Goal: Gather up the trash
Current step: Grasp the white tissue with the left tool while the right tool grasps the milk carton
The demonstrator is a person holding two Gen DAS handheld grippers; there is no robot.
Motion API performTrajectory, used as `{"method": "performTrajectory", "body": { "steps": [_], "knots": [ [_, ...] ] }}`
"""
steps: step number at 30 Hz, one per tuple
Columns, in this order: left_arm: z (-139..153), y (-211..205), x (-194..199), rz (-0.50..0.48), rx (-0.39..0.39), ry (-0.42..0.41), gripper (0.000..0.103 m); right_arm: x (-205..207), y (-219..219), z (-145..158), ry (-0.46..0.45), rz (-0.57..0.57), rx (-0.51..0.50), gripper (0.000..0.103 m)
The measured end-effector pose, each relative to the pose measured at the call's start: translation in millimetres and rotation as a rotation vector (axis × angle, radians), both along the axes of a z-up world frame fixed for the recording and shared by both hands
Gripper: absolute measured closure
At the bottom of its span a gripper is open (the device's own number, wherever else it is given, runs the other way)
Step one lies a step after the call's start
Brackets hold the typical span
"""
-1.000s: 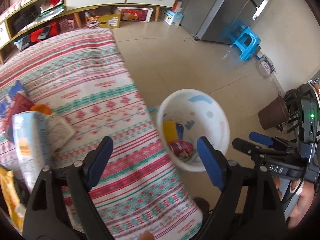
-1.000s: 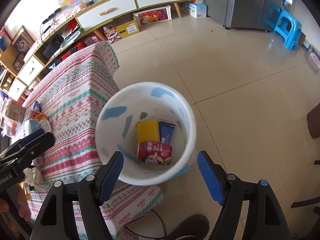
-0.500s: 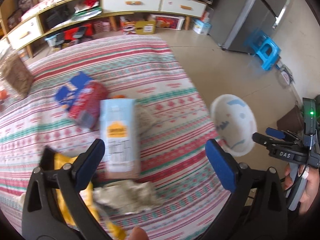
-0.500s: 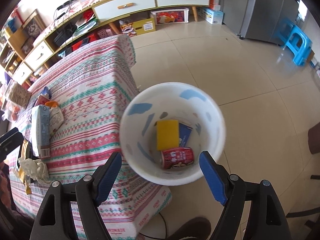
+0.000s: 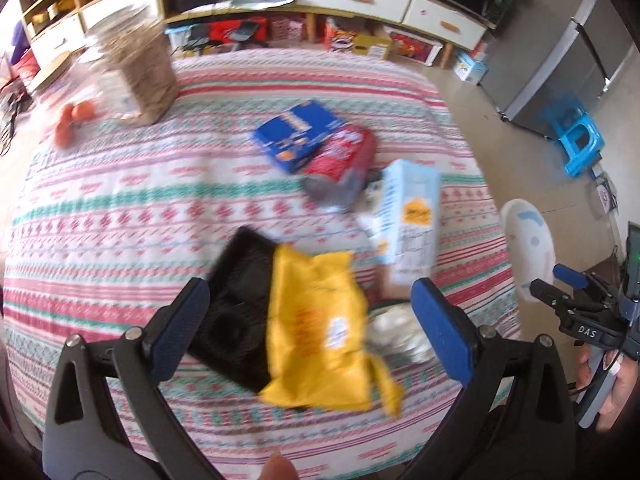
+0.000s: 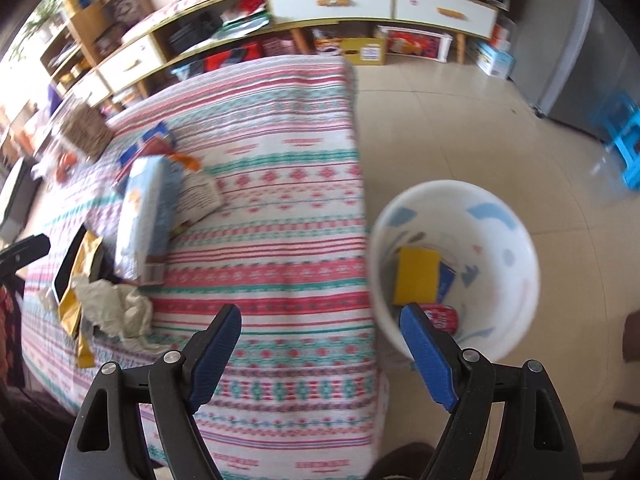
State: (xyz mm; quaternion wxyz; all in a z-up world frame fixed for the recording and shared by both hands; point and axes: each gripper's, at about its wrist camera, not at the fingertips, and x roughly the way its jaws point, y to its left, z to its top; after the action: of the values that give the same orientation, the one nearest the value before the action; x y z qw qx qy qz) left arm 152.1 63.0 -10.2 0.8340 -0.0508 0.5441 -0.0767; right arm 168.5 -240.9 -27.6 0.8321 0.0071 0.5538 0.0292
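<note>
Left tongs (image 5: 308, 312) spread open and empty above a yellow wrapper (image 5: 320, 332) lying over a black tray (image 5: 236, 304) on the striped desk (image 5: 120, 208), pale blue carton (image 5: 412, 220) just beyond, right tongs (image 6: 320, 356) open and empty over the desk edge, white bin (image 6: 516, 248) on the floor beside it holding trash.

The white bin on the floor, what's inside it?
Inside the white bin lie a yellow packet, a blue wrapper and a red packet. The right gripper's finger covers some of the bottom.
</note>
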Motion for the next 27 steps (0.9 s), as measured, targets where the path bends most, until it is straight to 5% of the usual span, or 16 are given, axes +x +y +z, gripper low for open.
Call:
{"method": "performTrajectory", "body": {
  "steps": [21,27],
  "knots": [
    [-38.8,151.2,-22.3,0.251,-0.010,0.114,0.002,44.7,118.7,-20.3,0.011,0.146,-0.003,0.019],
    [-55.2,162.2,-34.9,0.214,-0.092,0.184,0.003,56.4,135.6,-30.3,0.023,0.139,0.016,0.019]
  ]
}}
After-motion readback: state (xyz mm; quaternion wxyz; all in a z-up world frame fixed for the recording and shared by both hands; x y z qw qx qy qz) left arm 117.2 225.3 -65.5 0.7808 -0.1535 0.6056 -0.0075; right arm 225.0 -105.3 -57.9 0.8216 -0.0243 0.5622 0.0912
